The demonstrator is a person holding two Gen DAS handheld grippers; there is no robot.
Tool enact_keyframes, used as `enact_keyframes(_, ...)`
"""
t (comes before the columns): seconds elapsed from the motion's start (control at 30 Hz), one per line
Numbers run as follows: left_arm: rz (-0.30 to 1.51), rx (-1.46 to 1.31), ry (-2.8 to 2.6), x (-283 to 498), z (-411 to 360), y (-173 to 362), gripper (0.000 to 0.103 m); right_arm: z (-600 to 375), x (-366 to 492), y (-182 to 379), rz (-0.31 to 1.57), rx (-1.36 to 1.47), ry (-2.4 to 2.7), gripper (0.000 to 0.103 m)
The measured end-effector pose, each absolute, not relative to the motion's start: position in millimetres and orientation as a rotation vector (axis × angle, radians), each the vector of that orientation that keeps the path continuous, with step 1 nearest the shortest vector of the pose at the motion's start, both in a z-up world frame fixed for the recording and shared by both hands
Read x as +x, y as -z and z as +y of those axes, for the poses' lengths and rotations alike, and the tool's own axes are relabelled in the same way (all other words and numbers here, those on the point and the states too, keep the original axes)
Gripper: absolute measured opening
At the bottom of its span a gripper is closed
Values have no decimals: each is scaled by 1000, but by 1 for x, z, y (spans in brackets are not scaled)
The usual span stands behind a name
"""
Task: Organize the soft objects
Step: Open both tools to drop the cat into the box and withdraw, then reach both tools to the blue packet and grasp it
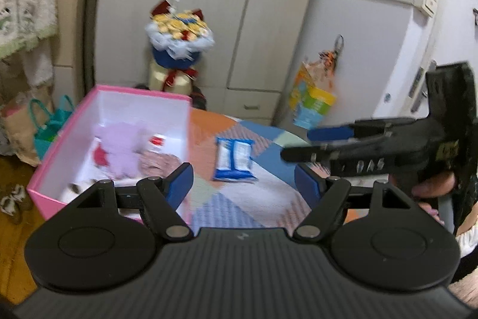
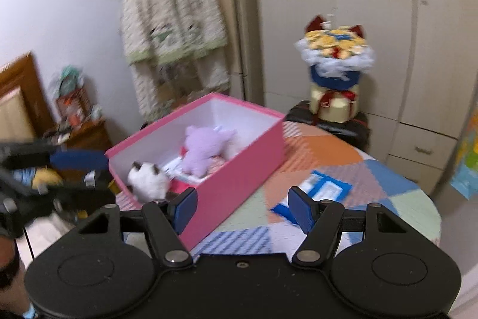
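My left gripper (image 1: pixel 243 184) is spread wide and holds nothing, hovering over the patchwork table (image 1: pixel 263 139). My right gripper (image 2: pixel 242 210) is spread and bare too. The pink box (image 2: pixel 239 166) sits on the table with 2 plush toys inside (a purple plush (image 2: pixel 203 150) and a white plush (image 2: pixel 148 178)). A blue packet (image 1: pixel 234 159) lies just beside the box.

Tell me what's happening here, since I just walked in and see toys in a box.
A person holds a gripper in each hand above a patchwork-covered table. The left gripper and the right gripper are both open and empty. The pink box already holds a purple plush, a white plush and other small items. A blue-and-white packet lies on the cloth beside the box.
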State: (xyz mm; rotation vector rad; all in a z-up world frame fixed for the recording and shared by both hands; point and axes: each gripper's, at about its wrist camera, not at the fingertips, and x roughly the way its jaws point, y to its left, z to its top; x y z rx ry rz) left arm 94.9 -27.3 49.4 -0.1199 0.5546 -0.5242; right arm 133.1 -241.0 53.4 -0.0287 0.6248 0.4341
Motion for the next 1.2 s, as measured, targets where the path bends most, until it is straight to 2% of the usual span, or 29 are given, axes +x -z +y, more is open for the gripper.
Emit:
enact_keyframes(0.2,617,-110,561,112,-74,-27,73,-281,136,-51,589,18,-403,72)
enact_keyframes(0.47,659,-137,518,146,-110,8,71,-307,180,-39,606,1,-447,74)
enact_keyframes(0.63,628,-118,362,179,-135,29,69,-314,223,-15,619,-13,-515,74)
enact_keyframes(0.9,715,-241,231,232,-146,67,63,-313,312,35,710,-45,-556,74)
enact_keyframes(1.2,819,-238,225,248,-153,94,63,-319,365,80,779,-3,-650,74)
